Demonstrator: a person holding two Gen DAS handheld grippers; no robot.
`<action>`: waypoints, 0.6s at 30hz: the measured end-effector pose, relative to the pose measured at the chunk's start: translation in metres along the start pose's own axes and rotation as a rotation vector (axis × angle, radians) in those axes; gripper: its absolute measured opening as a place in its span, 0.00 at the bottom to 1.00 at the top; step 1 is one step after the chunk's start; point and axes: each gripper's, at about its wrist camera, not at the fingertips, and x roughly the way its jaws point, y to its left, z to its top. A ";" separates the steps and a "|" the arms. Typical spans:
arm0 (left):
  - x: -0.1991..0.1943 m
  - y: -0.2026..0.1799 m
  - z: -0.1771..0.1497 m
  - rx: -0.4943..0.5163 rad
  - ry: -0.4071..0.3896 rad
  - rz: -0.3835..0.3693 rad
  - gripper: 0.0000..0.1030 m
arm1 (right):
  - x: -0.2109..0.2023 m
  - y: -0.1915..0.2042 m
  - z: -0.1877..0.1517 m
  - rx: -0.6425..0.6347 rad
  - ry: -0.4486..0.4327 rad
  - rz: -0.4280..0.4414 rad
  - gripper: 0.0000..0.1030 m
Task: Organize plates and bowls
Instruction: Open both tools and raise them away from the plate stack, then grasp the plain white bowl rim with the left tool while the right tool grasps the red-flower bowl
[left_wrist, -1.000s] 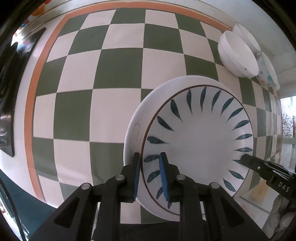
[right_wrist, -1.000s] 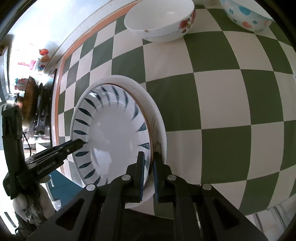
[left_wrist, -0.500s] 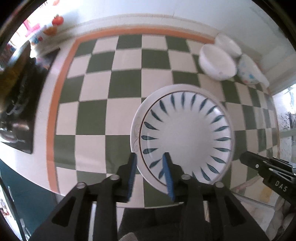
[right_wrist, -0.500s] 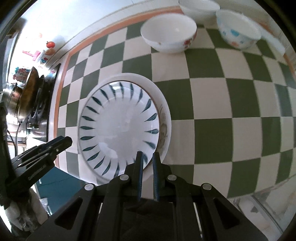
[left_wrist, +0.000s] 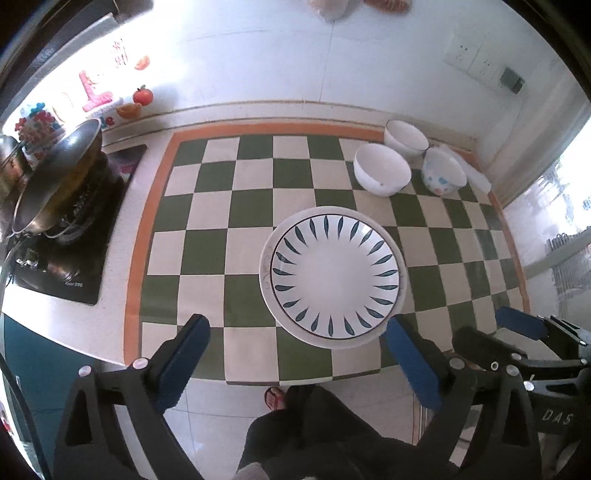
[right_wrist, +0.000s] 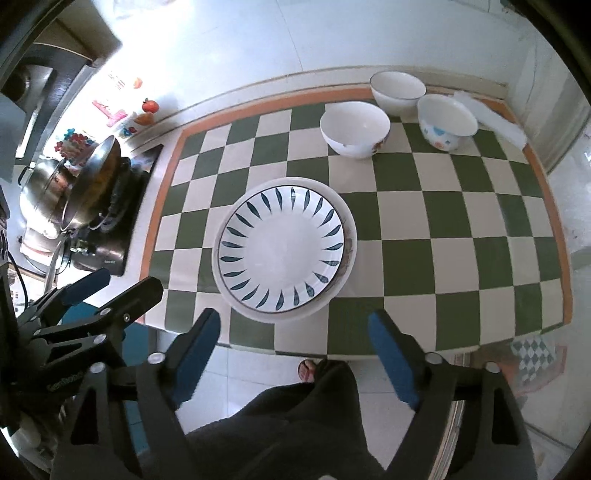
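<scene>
The fingers (left_wrist: 195, 341) of the left gripper (left_wrist: 295, 347) are spread wide and hold nothing, and the right gripper (right_wrist: 293, 341) is seen in the same state, its blue pads parted and empty. Both are held above the near edge of the table (left_wrist: 207, 206), short of the dishes, with nothing between the pads.

Just beyond them a leaf-patterned plate (left_wrist: 334, 282) is seen resting on a larger white plate (left_wrist: 266, 258). The pair is stacked slightly off-centre: more of the white rim is exposed on one side than on the other. The stack sits near the front edge of the table.

Well apart from it, at the far right corner, three bowls are grouped: a floral bowl (right_wrist: 354, 129), a plain white bowl (right_wrist: 397, 90) and a dotted bowl (right_wrist: 447, 122). They stand side by side and are not nested, so that part of the task is judged undone.

Several risks are judged from this. If a bowl rim is pinched by one wall only, it could be tipped against its neighbours, since they stand so close that contact between them cannot be ruled out. Glazed ceramic is likely to slip between flat pads if gripped lightly. If the reach is made low over the plates, the offset upper plate could be nudged toward the table edge. At the left, a wok (left_wrist: 55, 177) stands on a stove, and could be struck by a wide swing of the left arm.
</scene>
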 end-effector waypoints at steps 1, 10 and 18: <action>-0.006 -0.001 -0.002 0.001 -0.010 -0.002 0.95 | -0.007 0.002 -0.004 -0.001 -0.005 -0.004 0.85; -0.019 -0.009 -0.003 -0.010 -0.014 0.005 0.95 | -0.037 0.000 -0.007 -0.002 -0.043 0.026 0.88; 0.005 -0.039 0.051 -0.036 -0.033 0.039 0.95 | -0.024 -0.057 0.047 0.066 -0.078 0.103 0.89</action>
